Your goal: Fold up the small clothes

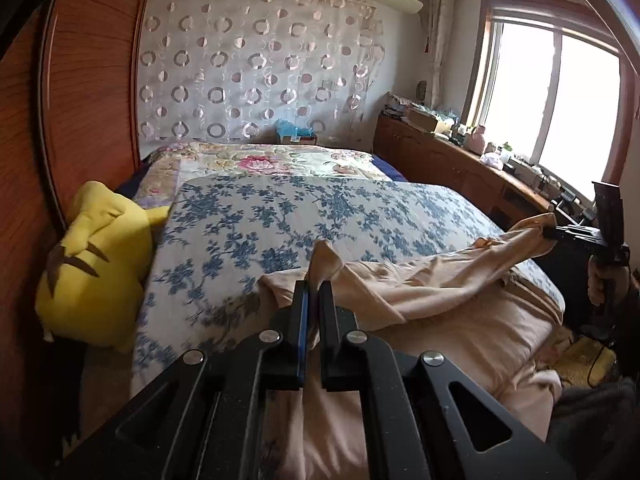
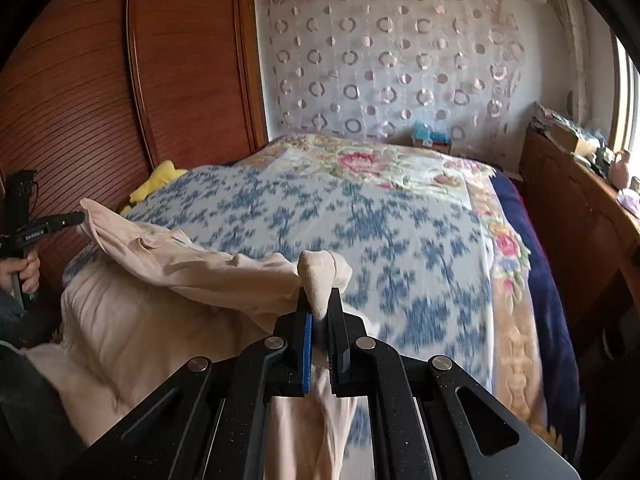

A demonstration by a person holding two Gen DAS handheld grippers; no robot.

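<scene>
Two grippers, left gripper (image 1: 314, 292) and right gripper (image 2: 319, 304), each clench a corner of the beige garment (image 1: 420, 280), stretched between them above the bed (image 1: 280, 220); uneven pull could slip a thin pinch free, dropping the cloth skewed

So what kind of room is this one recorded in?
A home bedroom, most likely: a bed with flowered covers, a yellow plush toy beside it, and a wooden wardrobe along the wall.

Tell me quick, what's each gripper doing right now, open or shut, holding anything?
Left gripper: shut on one edge of the peach garment.
Right gripper: shut on another edge of the same garment.
</scene>
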